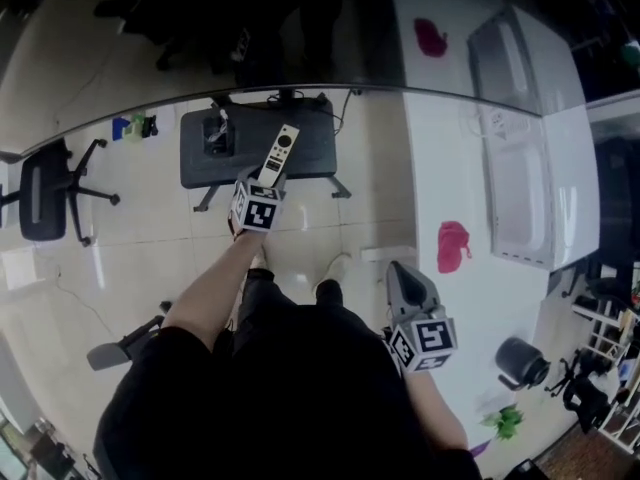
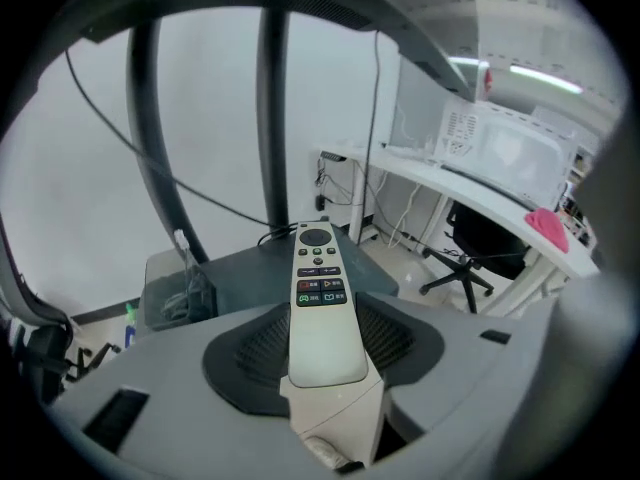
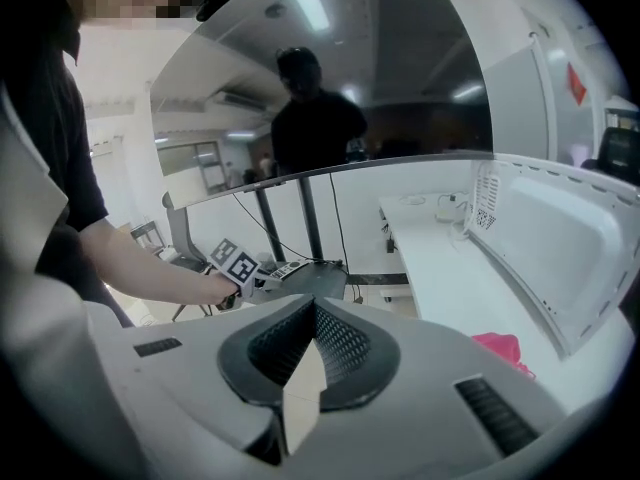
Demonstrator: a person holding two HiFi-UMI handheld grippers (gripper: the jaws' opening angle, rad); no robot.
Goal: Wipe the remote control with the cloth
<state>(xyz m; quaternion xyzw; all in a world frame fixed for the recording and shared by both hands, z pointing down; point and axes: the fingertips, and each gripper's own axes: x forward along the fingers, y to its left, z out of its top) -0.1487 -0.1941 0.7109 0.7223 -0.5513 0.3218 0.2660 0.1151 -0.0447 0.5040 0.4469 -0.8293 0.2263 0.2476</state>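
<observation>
Remote control (image 2: 320, 298) is pinched at its bottom end only by my left gripper (image 2: 322, 358), whose jaws are partly closed onto it. That short hold is my worry. I judge that pressing near the button end could lever it loose and drop it to the floor. It sticks out ahead of the jaws, buttons up, well apart from the white table (image 1: 440, 168). My right gripper (image 3: 305, 368) has its 2 jaws together and empty, with the pink cloth (image 1: 453, 245) on the table near it.
</observation>
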